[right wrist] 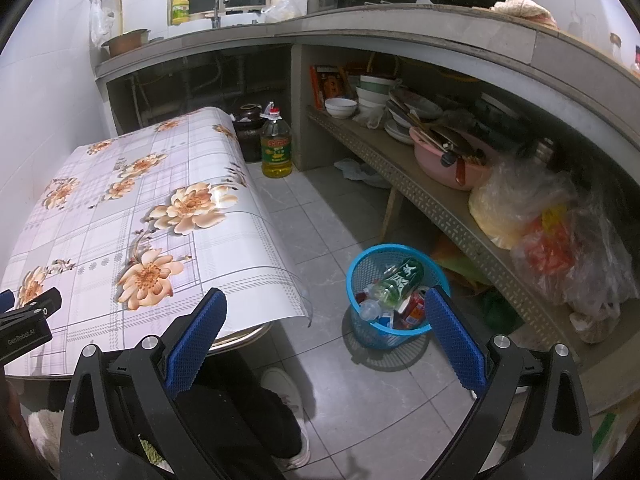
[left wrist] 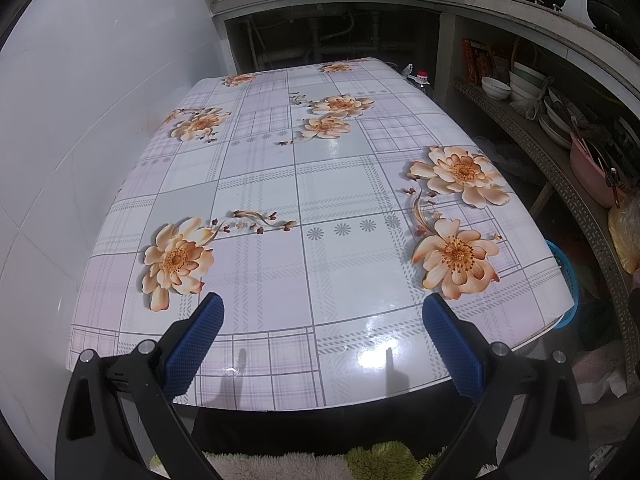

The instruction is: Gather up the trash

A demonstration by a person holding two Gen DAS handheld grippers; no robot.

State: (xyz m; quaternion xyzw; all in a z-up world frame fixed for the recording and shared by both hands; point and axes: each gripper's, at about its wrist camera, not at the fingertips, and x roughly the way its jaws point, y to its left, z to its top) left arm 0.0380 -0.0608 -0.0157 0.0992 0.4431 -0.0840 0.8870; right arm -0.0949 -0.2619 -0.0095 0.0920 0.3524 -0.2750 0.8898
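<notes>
A blue mesh trash basket point(right wrist: 366, 268) stands on the tiled floor right of the table. It holds a green bottle point(right wrist: 400, 280), a clear plastic bottle and red wrappers. My right gripper point(right wrist: 324, 300) hangs open above the floor just left of the basket, with nothing between its blue pads. My left gripper point(left wrist: 322, 304) is open over the near edge of the flowered table point(left wrist: 304, 184), also holding nothing. The left gripper's black body point(right wrist: 28, 320) shows at the left edge of the right wrist view. The basket's rim point(left wrist: 568, 276) peeks past the table's right edge.
A low shelf point(right wrist: 440, 208) on the right carries bowls, a pink basin point(right wrist: 440, 160) and plastic bags point(right wrist: 560, 232). An oil bottle point(right wrist: 276, 148) and a dark jar stand on the floor beyond the table. A person's leg and white shoe point(right wrist: 288, 392) are below the right gripper.
</notes>
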